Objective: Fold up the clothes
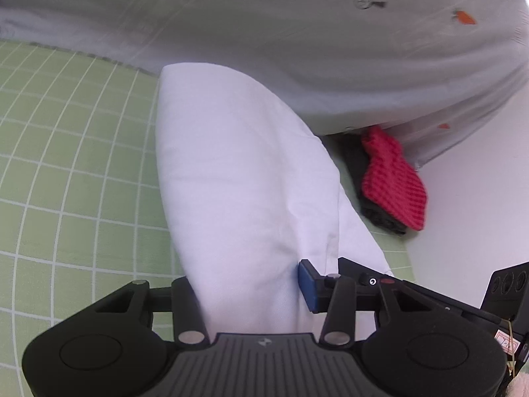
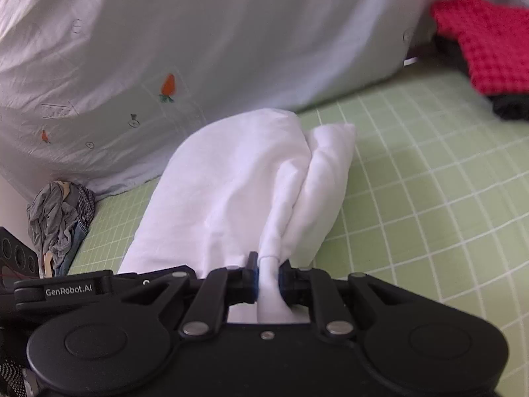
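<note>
White garment (image 2: 251,178) lies bunched, pinched by right hand-held gripper (image 2: 267,279).

the folded cloth (image 1: 244,178) is plain white. the bed sheet (image 1: 76,152) under it is light green with thin white lines that make squares. the big quilt (image 1: 297,39) behind is pale grey with little orange carrots with green tops. the knit thing (image 1: 393,178) is bright red and bumpy, on something black. the small pile of clothes (image 2: 59,218) is grey and blue. the grippers are black with blue pads (image 1: 307,284).
</note>
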Demonstrator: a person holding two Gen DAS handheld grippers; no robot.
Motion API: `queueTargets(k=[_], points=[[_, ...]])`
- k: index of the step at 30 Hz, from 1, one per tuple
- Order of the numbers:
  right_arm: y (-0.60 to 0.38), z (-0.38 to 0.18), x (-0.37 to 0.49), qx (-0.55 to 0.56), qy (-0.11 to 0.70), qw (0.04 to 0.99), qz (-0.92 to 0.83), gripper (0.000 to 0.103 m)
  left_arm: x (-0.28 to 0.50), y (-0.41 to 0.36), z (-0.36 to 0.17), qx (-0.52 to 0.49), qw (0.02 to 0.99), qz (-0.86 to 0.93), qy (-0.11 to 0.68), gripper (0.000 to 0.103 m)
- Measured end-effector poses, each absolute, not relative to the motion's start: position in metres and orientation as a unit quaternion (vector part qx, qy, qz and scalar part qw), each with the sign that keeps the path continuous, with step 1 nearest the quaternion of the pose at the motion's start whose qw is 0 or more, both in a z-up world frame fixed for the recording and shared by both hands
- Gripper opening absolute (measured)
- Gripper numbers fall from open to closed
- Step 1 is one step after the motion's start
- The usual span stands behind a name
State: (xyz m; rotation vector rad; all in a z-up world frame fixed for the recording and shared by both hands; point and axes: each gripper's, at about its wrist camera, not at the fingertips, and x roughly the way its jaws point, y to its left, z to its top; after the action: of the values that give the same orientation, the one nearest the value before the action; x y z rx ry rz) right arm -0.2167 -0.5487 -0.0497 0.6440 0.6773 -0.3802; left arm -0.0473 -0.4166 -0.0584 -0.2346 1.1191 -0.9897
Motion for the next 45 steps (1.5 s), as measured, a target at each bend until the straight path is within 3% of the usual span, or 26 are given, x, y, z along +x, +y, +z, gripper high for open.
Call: queueTargets(k=[8,20,31,40,43,44,45], points=[[-0.514,-0.008,-0.263,0.290,0.289,0.883,-0.229,0.012,-0.080,-0.406,-0.032,-0.101,0.706,-0.508,0.484,0.047],[-0.517,0.005,-0.329,0.290,0.267,0.878,-0.273,0.012,-0.136,-0.449,-0.023,-0.080,0.690,-0.540,0.476,0.047],[-0.675,0.051,-0.412,0.254,0.256,0.901,-0.243,0.012,-0.210,-0.611,0.002,-0.124,0.708,-0.531,0.449,0.047],[-0.829,0.087,-0.405,0.205,0.223,0.912,-0.278,0.012,-0.181,-0.768,0.035,-0.125,0.712,-0.566,0.396,0.047],[-0.879,0.081,-0.380,0.185,0.210,0.911,-0.304,0.013,-0.153,-0.817,0.024,-0.112,0.729,-0.556,0.383,0.056],[-0.896,0.079,-0.372,0.178,0.206,0.910,-0.312,0.014,-0.146,-0.835,0.016,-0.084,0.741,-0.545,0.384,0.066],[-0.909,0.066,-0.362,0.179,0.219,0.903,-0.323,0.017,-0.141,-0.853,0.003,-0.037,0.751,-0.533,0.389,0.069]])
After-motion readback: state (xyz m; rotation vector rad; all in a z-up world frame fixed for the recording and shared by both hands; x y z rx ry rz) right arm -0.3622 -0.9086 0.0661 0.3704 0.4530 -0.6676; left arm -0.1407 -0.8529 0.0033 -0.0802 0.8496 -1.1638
